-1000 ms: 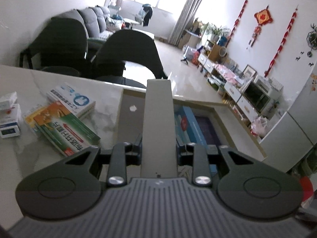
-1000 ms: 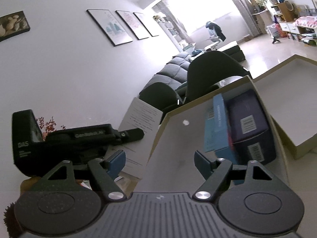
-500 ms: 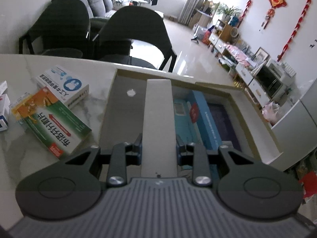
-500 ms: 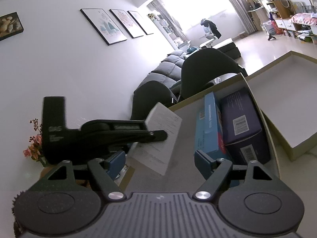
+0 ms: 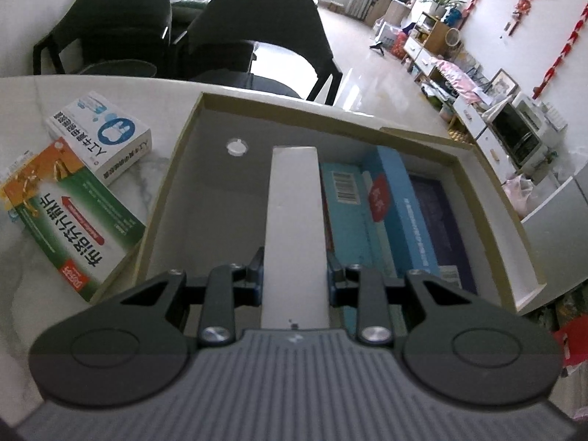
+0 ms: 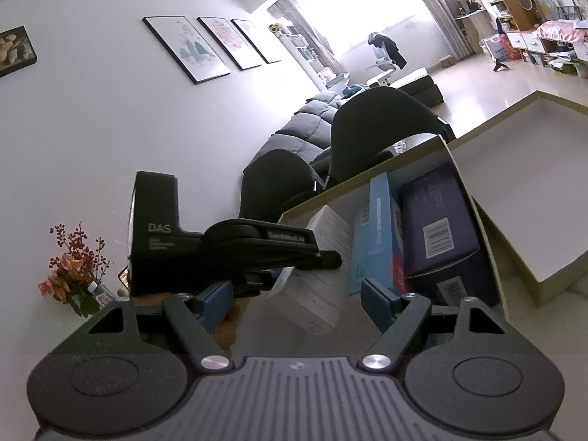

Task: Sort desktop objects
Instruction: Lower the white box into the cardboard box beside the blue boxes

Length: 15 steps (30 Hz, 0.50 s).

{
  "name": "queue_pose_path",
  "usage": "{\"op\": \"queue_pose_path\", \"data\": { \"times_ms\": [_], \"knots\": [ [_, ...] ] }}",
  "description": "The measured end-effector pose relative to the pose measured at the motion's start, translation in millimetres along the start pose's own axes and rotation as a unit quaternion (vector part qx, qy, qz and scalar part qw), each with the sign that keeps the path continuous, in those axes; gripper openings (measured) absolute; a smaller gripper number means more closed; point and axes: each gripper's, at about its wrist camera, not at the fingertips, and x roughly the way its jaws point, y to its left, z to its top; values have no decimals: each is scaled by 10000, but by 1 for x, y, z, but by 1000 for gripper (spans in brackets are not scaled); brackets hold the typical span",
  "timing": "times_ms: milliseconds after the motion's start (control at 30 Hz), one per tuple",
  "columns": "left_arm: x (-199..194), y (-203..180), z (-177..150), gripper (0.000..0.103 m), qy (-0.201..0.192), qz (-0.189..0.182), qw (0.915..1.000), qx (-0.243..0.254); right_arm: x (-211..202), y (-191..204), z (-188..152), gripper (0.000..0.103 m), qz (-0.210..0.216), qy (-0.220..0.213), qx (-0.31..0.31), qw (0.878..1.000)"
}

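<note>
My left gripper (image 5: 294,275) is shut on a flat white box (image 5: 294,220), held on edge over the open cardboard box (image 5: 176,191). Inside that box a blue box (image 5: 397,205) and a dark purple box (image 5: 437,217) stand at the right; the left half is bare grey floor. From the right wrist view the left gripper (image 6: 257,246) shows side-on, with the white box (image 6: 319,286) dipping inside the cardboard box next to the blue box (image 6: 375,235) and purple box (image 6: 437,228). My right gripper (image 6: 294,297) stands open, nothing between its fingers, at the near rim.
On the marble table left of the cardboard box lie a green and orange medicine box (image 5: 73,213) and a white and blue one (image 5: 103,132). A second shallow open box (image 6: 533,198) lies to the right. Two dark chairs (image 5: 257,29) stand behind the table. Flowers (image 6: 77,268) are at the left.
My left gripper has carried the white box forward and down, tilting more steeply, until it hangs inside the cardboard box beside the blue box. The right gripper has stayed put.
</note>
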Motion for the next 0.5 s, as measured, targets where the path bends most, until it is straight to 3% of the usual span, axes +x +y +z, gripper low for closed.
{"op": "queue_pose_path", "data": {
  "times_ms": [500],
  "knots": [
    [15, -6, 1, 30, 154, 56, 9998, 62, 5, -6, 2, 79, -48, 61, 78, 9999]
  ]
}}
